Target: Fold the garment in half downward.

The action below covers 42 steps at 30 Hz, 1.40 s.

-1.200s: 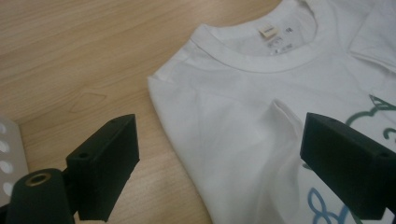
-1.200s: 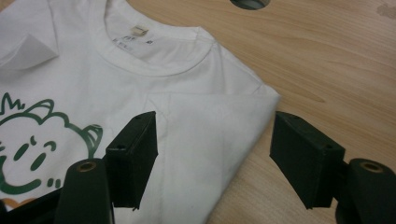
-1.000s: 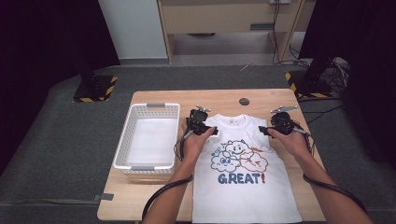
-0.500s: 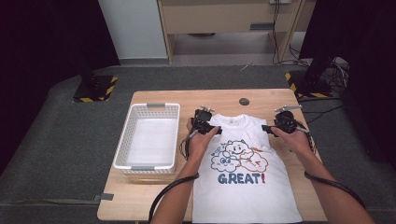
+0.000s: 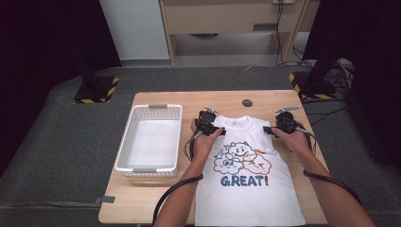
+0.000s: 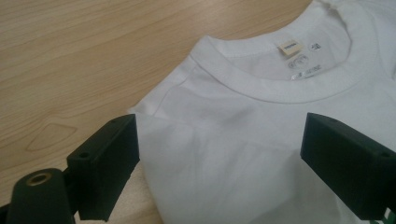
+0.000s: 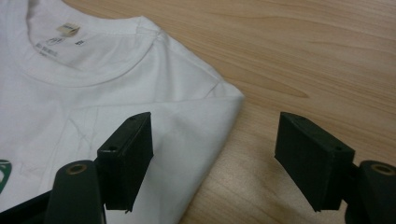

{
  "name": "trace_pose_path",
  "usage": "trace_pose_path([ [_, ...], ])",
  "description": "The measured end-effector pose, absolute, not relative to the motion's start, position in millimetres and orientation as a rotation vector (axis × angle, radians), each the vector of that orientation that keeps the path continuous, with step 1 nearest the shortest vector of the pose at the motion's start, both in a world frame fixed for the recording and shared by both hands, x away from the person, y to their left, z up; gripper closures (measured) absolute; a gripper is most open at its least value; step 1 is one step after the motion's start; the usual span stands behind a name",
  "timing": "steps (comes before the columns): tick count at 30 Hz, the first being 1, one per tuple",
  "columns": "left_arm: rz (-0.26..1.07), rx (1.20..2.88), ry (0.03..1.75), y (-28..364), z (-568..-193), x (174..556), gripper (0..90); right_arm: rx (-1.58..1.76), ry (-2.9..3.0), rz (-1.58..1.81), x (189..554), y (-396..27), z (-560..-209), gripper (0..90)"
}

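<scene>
The white T-shirt lies flat on the table, at 3 o'clock from the basket. It looks soft and light. Left gripper and right gripper hang wide open over its shoulders, holding nothing; the right jaws have just been opening. Pinch the shoulder corners.

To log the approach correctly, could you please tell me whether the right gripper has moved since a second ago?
Yes. In the high view the right gripper has shifted left, away from the table edge onto the T-shirt shoulder; its jaws have just been opening.

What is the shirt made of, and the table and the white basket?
T-shirt: soft knit cloth, probably cotton; it creases and has a ribbed collar. Table: pale wood or wood-look top, matte, with grain lines. Basket: likely hard white plastic, with slotted walls.
</scene>
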State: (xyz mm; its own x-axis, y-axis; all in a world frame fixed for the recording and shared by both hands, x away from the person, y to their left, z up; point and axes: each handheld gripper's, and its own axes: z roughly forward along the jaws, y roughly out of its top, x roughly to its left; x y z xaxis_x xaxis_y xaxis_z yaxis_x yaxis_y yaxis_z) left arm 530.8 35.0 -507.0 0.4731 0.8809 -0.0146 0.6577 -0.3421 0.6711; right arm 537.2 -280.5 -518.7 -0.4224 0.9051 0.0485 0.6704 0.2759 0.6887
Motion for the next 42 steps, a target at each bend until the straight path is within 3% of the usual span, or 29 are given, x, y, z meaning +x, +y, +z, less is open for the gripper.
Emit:
trace_pose_path([
  [16,0.500,2.115,1.328,41.1,-521.0,540.7,12.0,1.429,2.218,0.918,547.9,-275.4,-528.5,27.9],
  [27,0.512,2.089,1.346,47.5,-529.2,540.1,12.3,1.390,2.213,0.900,544.2,-272.2,-529.3,35.2],
  [42,0.535,2.085,1.330,54.0,-526.3,541.0,14.8,1.384,2.205,0.909,542.2,-271.8,-529.8,38.2],
])
